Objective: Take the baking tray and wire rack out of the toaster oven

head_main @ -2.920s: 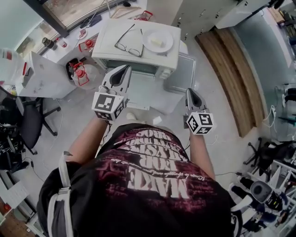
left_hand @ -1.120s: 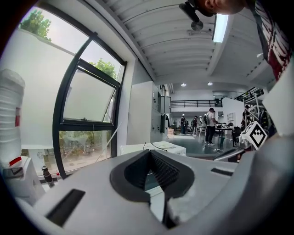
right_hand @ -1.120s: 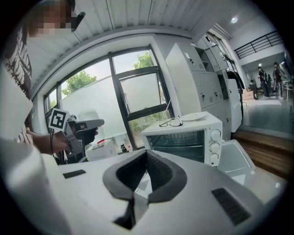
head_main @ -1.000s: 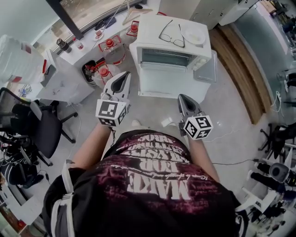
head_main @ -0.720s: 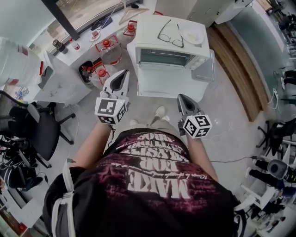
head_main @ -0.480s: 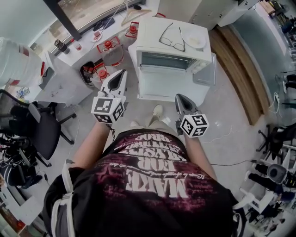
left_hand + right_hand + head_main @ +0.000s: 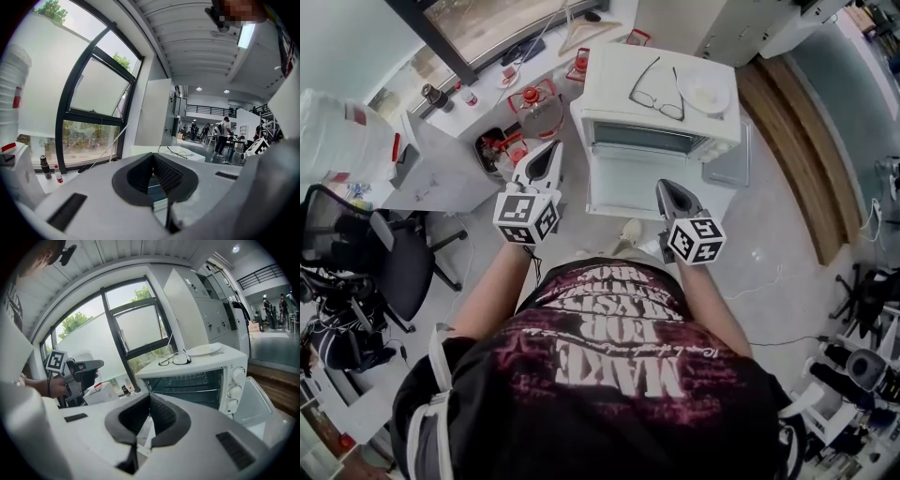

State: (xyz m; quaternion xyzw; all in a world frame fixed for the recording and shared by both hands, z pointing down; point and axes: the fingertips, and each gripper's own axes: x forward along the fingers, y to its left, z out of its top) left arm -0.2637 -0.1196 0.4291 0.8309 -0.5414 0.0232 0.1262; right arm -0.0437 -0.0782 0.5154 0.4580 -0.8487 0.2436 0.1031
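The white toaster oven stands ahead with its door folded down and open. A wire rack shows inside its cavity in the right gripper view. A grey rimmed baking tray rests outside, against the oven's right side, and also shows as the tray. My left gripper is shut and empty, held left of the door. My right gripper is shut and empty at the door's front edge. Both point at the oven without touching it.
Glasses and a white plate lie on the oven's top. Red-capped containers and a white cabinet stand to the left, an office chair further left. A wooden floor strip runs at the right.
Both grippers have come closer to the oven; the right one now reaches the open door's front edge. Their jaws have stayed shut.
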